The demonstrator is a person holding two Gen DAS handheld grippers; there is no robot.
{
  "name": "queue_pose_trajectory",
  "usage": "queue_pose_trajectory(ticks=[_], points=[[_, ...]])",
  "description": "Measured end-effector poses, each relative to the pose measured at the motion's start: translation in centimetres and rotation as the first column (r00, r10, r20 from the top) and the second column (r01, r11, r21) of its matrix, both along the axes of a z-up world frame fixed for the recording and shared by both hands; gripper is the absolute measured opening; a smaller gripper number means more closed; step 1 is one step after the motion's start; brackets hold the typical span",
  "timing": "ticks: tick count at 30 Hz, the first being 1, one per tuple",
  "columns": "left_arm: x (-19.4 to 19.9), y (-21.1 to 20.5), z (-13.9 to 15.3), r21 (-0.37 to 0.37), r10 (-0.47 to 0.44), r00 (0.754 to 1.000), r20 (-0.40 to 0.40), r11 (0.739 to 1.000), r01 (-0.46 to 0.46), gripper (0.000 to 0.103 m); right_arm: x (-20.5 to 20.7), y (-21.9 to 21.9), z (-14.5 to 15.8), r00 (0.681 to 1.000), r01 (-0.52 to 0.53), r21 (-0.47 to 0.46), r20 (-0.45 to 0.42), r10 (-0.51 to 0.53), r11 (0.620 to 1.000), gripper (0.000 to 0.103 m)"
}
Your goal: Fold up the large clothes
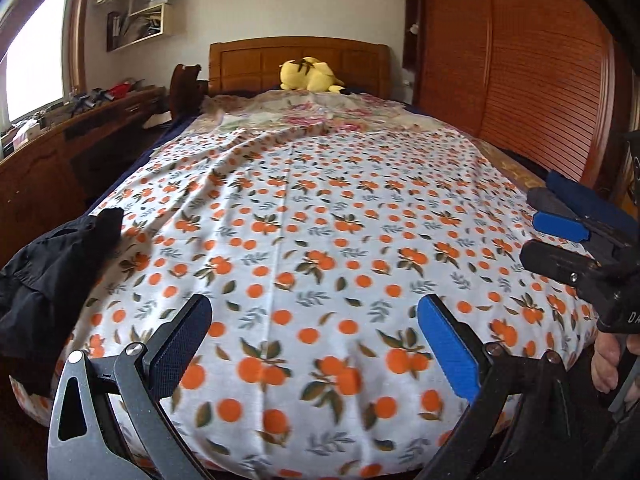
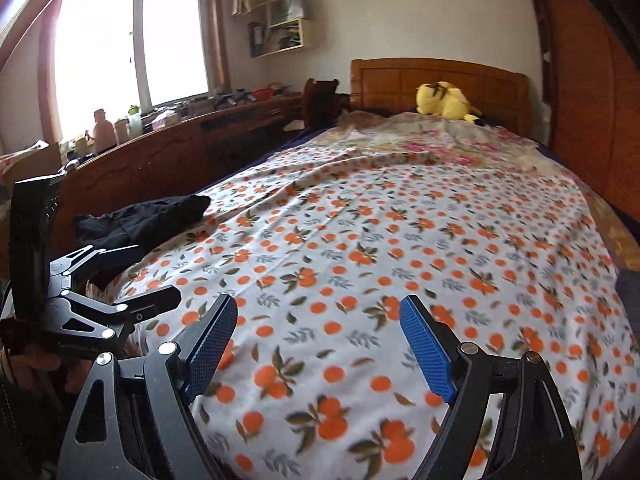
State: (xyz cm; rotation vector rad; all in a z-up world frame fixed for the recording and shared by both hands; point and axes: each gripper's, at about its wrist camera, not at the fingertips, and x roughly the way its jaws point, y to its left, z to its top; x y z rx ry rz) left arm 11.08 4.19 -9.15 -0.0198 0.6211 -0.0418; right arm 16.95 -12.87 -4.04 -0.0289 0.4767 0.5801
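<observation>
At the foot of the wooden-framed bed (image 1: 298,54), both hand-held grippers are hovering over a white bedsheet printed with oranges and green leaves (image 1: 304,216), which is lying spread across the mattress. The left gripper (image 1: 314,332), with one dark pad and one blue pad, is standing wide apart with nothing between its pads; only the printed sheet is showing in the gap. The right gripper (image 2: 318,338) is likewise spread wide and empty, its blue ribbed pads clear of the cloth. In the left wrist view the right gripper is also appearing at the right margin, its pads parted, with part of a hand (image 1: 608,364) gripping its handle below.

A crumpled black garment (image 1: 52,276) is lying on the sheet at the bed's left edge, near the foot, and is partly hanging over the side. It is sitting apart from both grippers and neither is touching it.

Toward the head of the bed, a pink floral cover (image 1: 312,114) is lying rumpled beyond the orange-print sheet. A yellow plush toy (image 1: 310,76) is resting against the wooden headboard. A long wooden desk (image 2: 168,148) cluttered with small items is running along the bed's left side, beneath a bright window (image 2: 132,40).
</observation>
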Motion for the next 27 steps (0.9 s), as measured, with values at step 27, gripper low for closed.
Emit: queue_pose_trajectory(ticks=[27], points=[[-7.2, -6.4, 9.7, -0.024, -0.041, 0.985, 0.165, 0.999, 0.046, 0.103, -12.5, -6.4, 4.6, 0.969, 0.193, 0.111, 0.136, -0.208, 0.975, 0.085]])
